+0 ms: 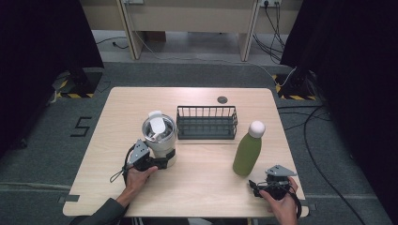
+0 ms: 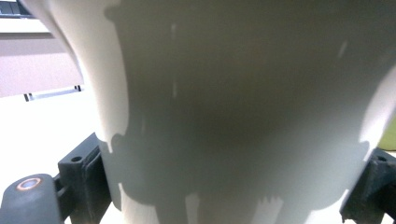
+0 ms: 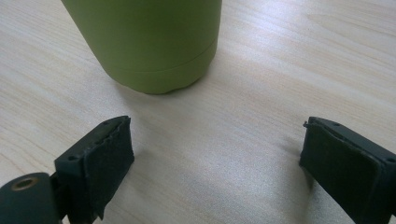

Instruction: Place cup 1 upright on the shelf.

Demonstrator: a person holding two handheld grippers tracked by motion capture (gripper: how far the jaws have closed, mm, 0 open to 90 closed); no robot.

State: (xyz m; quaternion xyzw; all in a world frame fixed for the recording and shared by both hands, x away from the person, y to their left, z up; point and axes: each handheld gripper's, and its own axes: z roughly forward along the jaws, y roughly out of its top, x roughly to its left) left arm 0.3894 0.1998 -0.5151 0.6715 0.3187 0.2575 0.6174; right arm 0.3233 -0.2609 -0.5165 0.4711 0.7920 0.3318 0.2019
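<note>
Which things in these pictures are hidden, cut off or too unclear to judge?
- White tumbler, left gripper view: so close that its top and base are cut off by the edges.
- Tumbler contents, high view: the lid covers them.
- Green bottle, right gripper view: upper part cut off by the top edge.
- Small dark round thing behind the wire basket, high view: too small to identify.
</note>
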